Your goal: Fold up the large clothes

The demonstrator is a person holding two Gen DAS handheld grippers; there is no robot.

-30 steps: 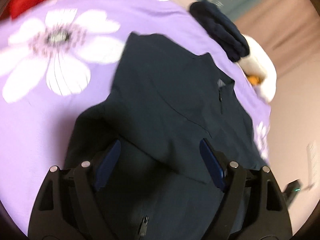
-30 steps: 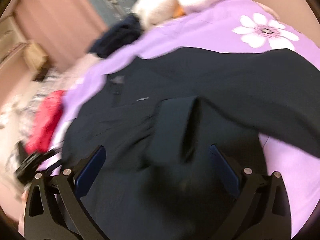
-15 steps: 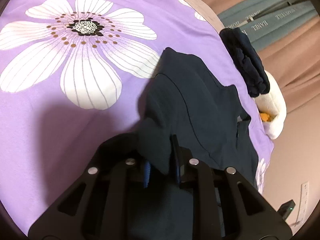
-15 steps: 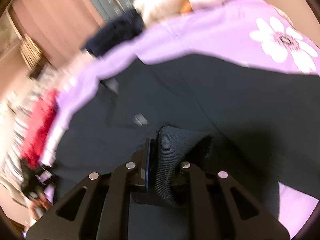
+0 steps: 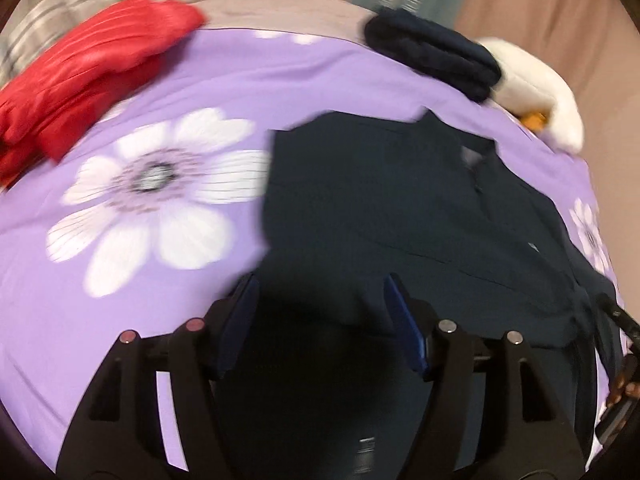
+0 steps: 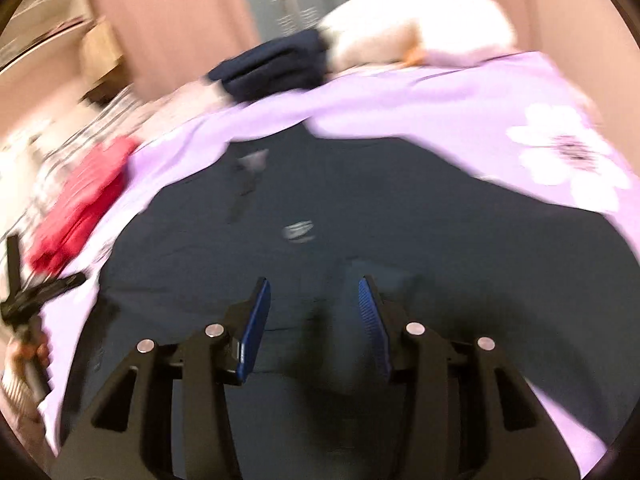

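Pinkish-beige curtains [image 5: 540, 8] behind bed [image 5: 280, 80]

- A purple bedspread [image 5: 248, 80] printed with large white flowers [image 5: 160, 196] covers the bed.
- A red garment [image 5: 80, 68] lies bunched at the bedspread's far left edge.
- A folded navy garment [image 5: 436, 56] sits at the far edge, touching a white plush toy [image 5: 532, 84] with an orange part.
- Pinkish curtains [image 6: 172, 12] hang behind the bed, blurred.
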